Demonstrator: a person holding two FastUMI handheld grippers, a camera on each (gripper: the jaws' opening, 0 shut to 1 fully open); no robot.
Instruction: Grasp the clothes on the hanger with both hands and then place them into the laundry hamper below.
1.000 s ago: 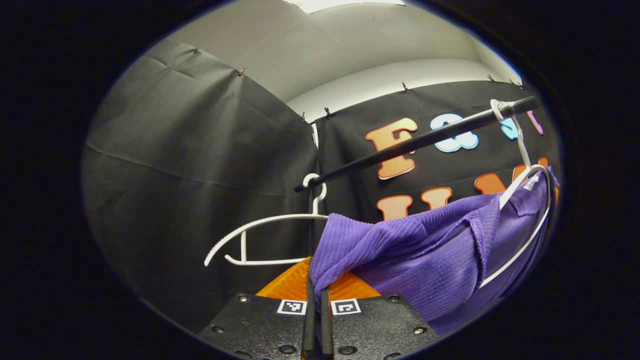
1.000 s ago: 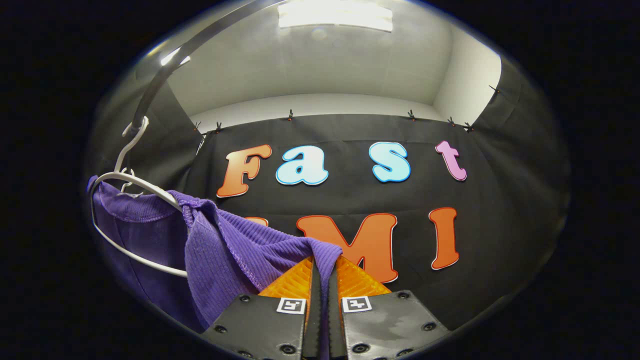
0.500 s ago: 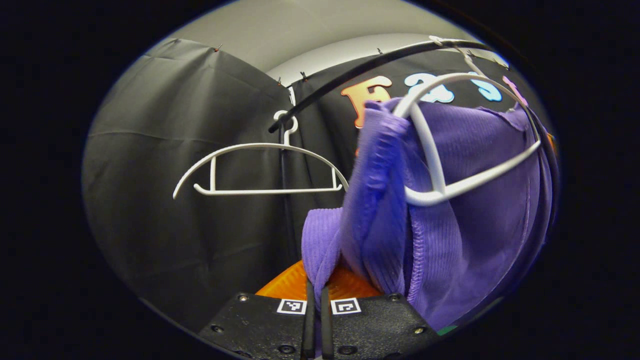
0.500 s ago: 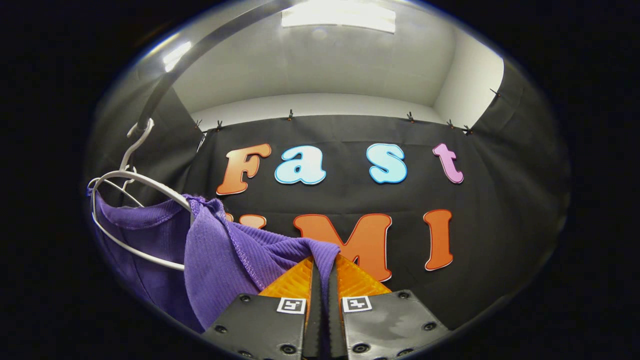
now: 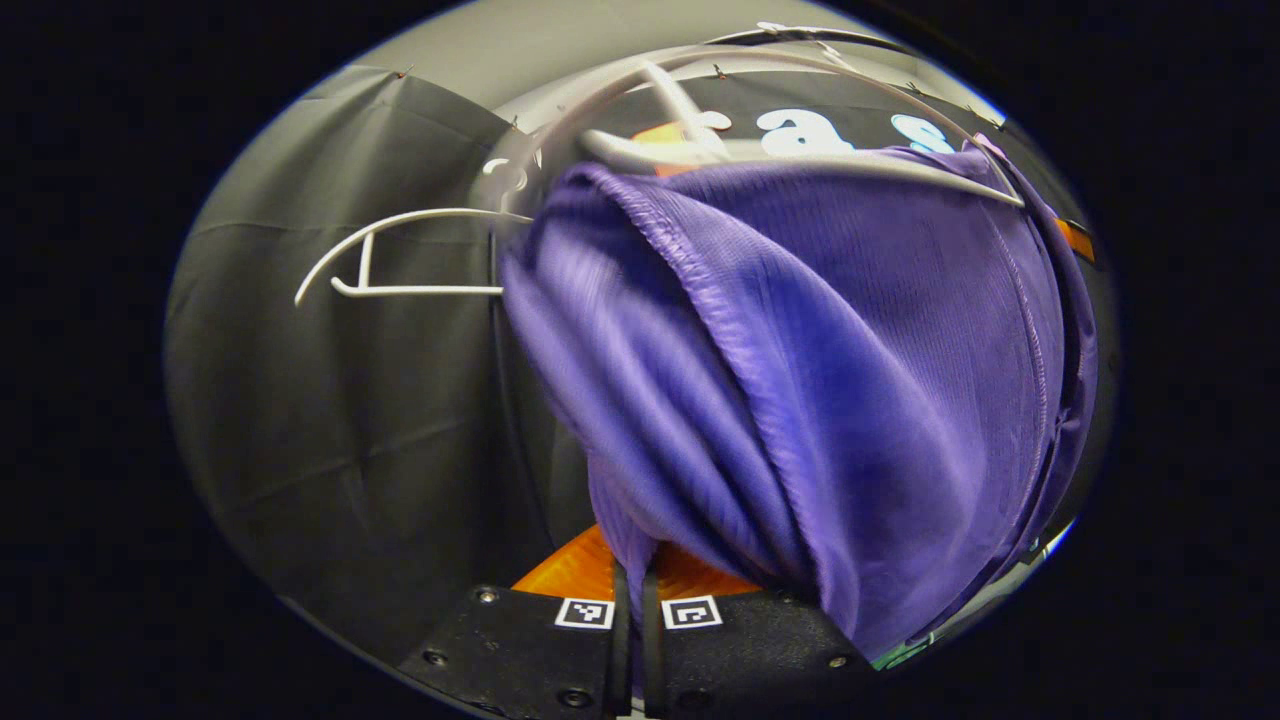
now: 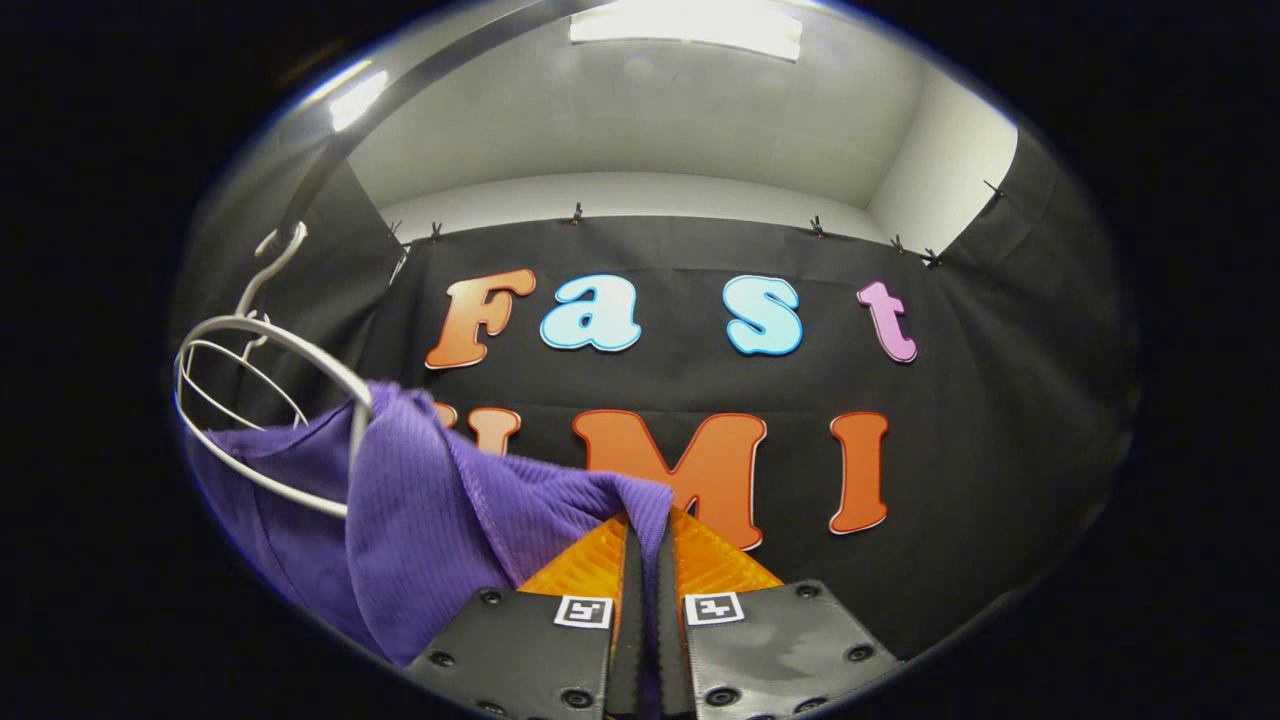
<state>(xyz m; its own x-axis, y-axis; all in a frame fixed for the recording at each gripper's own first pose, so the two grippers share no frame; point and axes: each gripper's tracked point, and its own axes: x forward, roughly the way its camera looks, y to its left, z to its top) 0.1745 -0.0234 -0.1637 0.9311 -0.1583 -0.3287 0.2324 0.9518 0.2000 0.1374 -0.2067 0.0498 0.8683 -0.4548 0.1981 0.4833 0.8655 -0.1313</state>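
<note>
Left hand-held gripper (image 5: 630,600) points forward and up, both fingers clamped on a fold of the purple garment (image 5: 800,380) at 6 o'clock in the left gripper view. The cloth rises from the jaws and balloons across 12 to 4 o'clock, partly motion-blurred. Its top edge is draped on a white hanger (image 5: 800,165) at 12 o'clock. A second, bare white hanger (image 5: 400,255) hangs at 10 o'clock against the black booth wall (image 5: 330,400).

Right hand-held gripper (image 6: 642,590) is pitched up toward the ceiling light (image 6: 690,22), fingers closed on another fold of the purple garment (image 6: 440,520) at 6 o'clock in the right gripper view. From there the cloth runs out to 8–9 o'clock, where it is looped over the white hanger (image 6: 270,335); the hanger's hook sits on a dark rail (image 6: 400,90) at 10–11 o'clock.

Left gripper view gives the spare hanger and the garment's broad face; right gripper view gives the rail, ceiling and back wall. Garment is on its hanger, pinched at two points.
</note>
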